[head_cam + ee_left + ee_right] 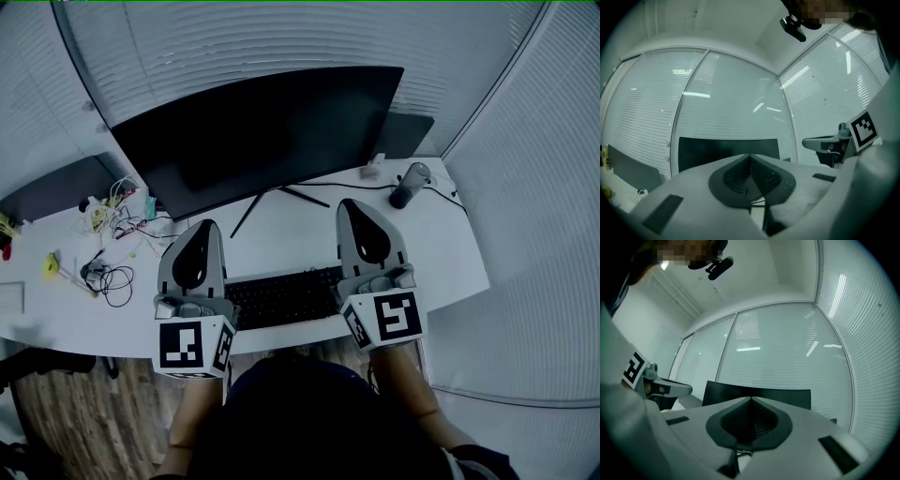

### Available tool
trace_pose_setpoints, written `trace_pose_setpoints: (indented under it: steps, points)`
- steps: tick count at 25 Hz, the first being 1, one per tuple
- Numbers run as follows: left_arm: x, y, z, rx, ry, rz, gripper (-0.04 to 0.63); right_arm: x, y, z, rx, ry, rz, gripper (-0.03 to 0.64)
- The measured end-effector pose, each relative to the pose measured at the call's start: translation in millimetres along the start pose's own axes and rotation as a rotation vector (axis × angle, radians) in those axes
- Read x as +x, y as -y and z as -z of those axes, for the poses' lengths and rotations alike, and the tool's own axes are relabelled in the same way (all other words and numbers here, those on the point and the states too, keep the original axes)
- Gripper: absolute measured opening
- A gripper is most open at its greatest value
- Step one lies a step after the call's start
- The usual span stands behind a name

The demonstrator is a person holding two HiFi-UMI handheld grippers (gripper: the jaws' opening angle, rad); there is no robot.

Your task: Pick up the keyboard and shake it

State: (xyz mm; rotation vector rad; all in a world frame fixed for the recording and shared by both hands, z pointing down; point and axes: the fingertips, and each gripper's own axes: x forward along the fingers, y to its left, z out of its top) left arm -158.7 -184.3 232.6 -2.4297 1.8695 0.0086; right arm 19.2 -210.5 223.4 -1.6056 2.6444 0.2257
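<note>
The black keyboard (284, 296) lies flat on the white desk (300, 234) near its front edge, in the head view only. My left gripper (199, 230) hovers over the keyboard's left end and my right gripper (354, 208) over its right end, both pointing toward the black monitor (267, 131). In the left gripper view the left gripper (750, 157) is shut with nothing between its pads. The right gripper (751, 400) is likewise shut and empty. The keyboard's two ends are hidden under the gripper bodies.
Tangled cables (111, 274) and small items clutter the desk's left side, beside a second dark screen (56, 187). A dark cylinder (410, 185) with a cord stands at the back right. Window blinds (281, 37) close off the back and right.
</note>
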Motion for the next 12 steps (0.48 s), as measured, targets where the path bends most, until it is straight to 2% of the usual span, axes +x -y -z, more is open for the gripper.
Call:
trace_pose_setpoints:
  steps: [12]
  points:
    - [-2,22,3,0.004,-0.002,-0.029,0.023,-15,19,7,0.001,0.008,-0.021,0.026]
